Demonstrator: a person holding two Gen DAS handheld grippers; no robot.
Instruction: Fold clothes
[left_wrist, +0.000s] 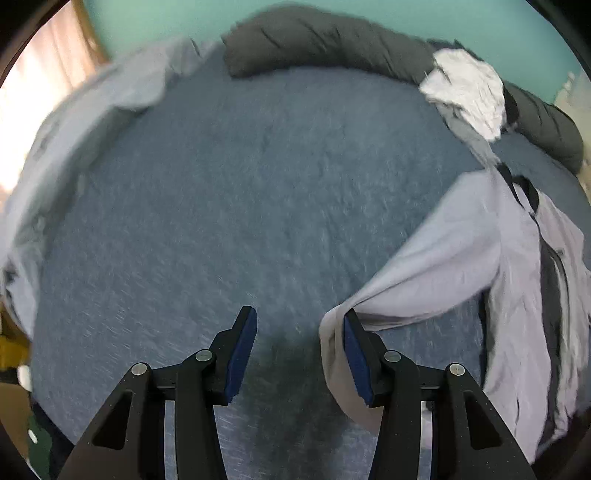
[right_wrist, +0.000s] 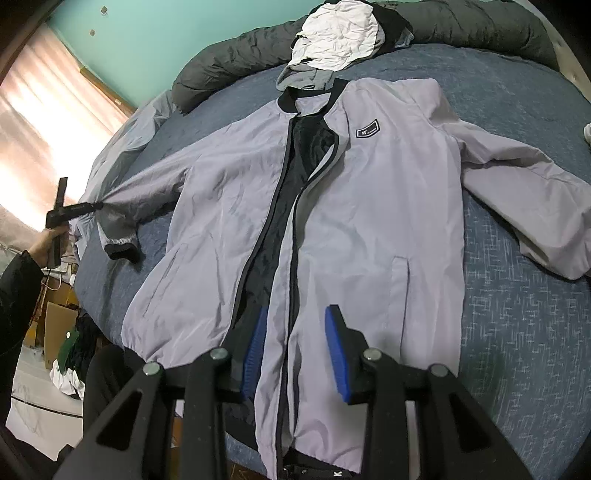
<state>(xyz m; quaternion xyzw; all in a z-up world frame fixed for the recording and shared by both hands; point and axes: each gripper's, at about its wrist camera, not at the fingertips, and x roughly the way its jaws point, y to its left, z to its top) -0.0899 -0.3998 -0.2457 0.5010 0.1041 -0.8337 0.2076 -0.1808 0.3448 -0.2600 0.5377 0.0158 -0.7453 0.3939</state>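
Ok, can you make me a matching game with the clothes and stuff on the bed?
Things:
1. jacket
2. bed cover
3. white cloth
4. rolled quilt

Descriptions:
A. dark grey, along the far edge of the bed
B. blue, under everything
C. lilac-grey, spread out, zip open
D. crumpled, just beyond the jacket's collar

Pairs: 1-C, 2-B, 3-D, 4-A

I see the jacket (right_wrist: 369, 221) lying front up on the bed (right_wrist: 517, 350), collar away from me. Behind the collar sits a heap of clothes (right_wrist: 336, 33), a rolled duvet (right_wrist: 236, 55) behind that.
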